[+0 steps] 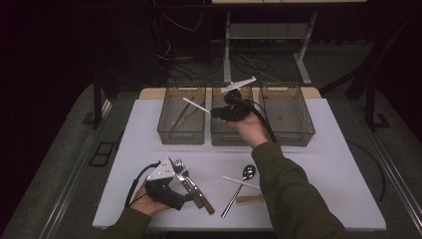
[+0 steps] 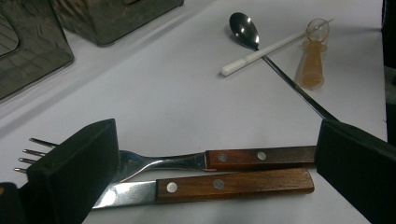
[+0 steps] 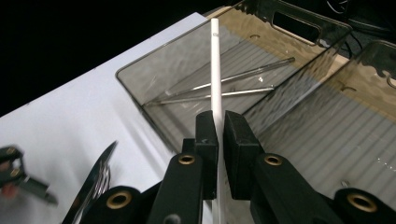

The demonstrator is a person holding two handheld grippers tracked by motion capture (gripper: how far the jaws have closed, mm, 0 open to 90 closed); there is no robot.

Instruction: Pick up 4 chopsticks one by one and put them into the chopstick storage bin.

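We've got the right hand-held gripper (image 3: pixel 220 140) clamped on a white chopstick (image 3: pixel 215 70) over the far-left bin (image 1: pixel 182 135); thin grip, could slip or miss. Left hand-held gripper (image 2: pixel 205 172) open around fork (image 2: pixel 187 161) & knife (image 2: pixel 210 185), near-left of the desk.

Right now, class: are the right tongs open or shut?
Shut. In the right gripper view, the right tongs pinch a white stick between their pads, holding it over the left bin.

A white stick (image 3: pixel 215 70) is pinched in the black right gripper (image 3: pixel 220 135), above smoky ribbed bins (image 3: pixel 299 56). Between the black left gripper's (image 2: pixel 210 172) jaws, brown riveted handles of a fork (image 2: pixel 187 161) and knife (image 2: pixel 210 185) are seen on the white surface (image 2: pixel 163 93).
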